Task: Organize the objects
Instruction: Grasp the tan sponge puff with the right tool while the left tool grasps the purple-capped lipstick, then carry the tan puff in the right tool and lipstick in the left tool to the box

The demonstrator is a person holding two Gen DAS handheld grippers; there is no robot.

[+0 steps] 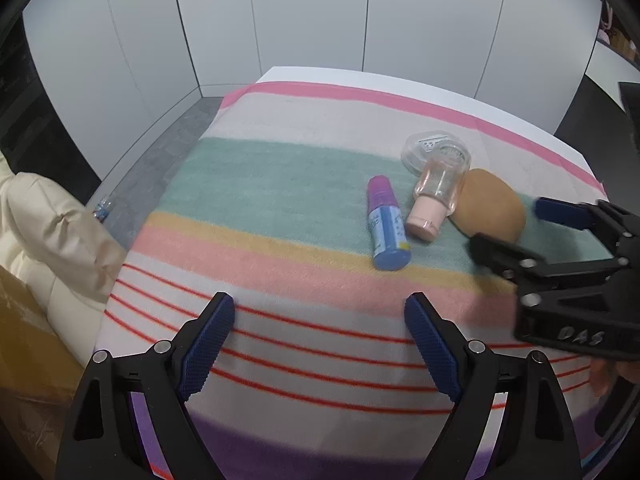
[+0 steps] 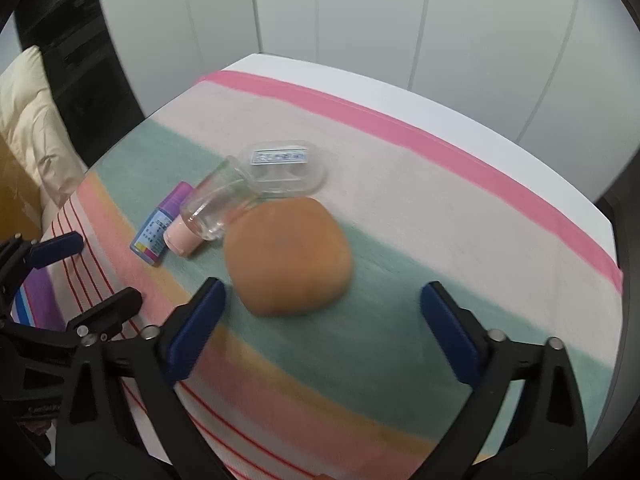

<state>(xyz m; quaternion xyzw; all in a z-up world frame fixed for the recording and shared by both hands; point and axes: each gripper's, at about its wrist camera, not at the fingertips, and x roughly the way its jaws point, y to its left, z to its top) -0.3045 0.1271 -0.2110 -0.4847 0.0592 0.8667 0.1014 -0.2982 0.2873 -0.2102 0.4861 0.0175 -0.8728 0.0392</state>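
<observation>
You have four things clustered mid-frame on the striped, pastel-coloured cloth [image 2: 440, 184]: a round tan-brown puff-like pad [image 2: 288, 256], a clear plastic bottle with a pale pink cap [image 2: 208, 212] lying on its side just beside the pad, a purple-and-blue tube [image 2: 158, 232] lying next to the bottle, and a clear oval plastic case with a label [image 2: 284, 168] behind them. None has been picked up, so you look to be at the approach for a first grasp. Your right gripper [image 2: 322, 316] hangs wide open and empty just short of the pad, the nearest candidate; bring it forward so the pads straddle the pad. Your left gripper [image 1: 320, 344], also wide open and empty, sits lower in its frame, short of the tube [image 1: 386, 226].
</observation>
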